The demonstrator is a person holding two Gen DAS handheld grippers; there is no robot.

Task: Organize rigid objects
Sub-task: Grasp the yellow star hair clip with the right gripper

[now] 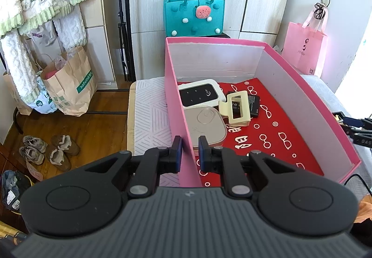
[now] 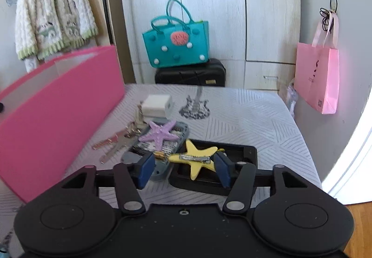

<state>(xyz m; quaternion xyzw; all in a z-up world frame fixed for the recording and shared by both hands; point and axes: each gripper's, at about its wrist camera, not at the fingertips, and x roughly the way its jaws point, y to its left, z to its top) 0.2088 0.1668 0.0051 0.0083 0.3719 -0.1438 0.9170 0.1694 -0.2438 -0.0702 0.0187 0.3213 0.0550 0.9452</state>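
Note:
My left gripper point(image 1: 190, 149) is shut on the near left wall of the pink box point(image 1: 172, 85), one pad on each side of it. Inside, on a red liner point(image 1: 279, 137), lie a white pocket router point(image 1: 200, 92), a beige rounded case point(image 1: 207, 127), a cream claw clip point(image 1: 237, 109) and a black battery point(image 1: 255, 104). My right gripper point(image 2: 183, 168) stands open low over a yellow starfish hair clip point(image 2: 197, 158) that rests on a black tray point(image 2: 246, 155). A purple starfish clip point(image 2: 159, 133), keys point(image 2: 118, 144) and a white charger point(image 2: 157, 105) lie just beyond.
The pink box point(image 2: 58, 104) stands left of the loose items. A guitar-shaped trinket point(image 2: 195, 106) lies farther back on the patterned cloth point(image 2: 255, 118). Behind the table stand a teal felt bag point(image 2: 176, 46) on a black suitcase point(image 2: 190, 74). Paper bags point(image 1: 69, 85) and shoes point(image 1: 46, 148) are on the floor at the left.

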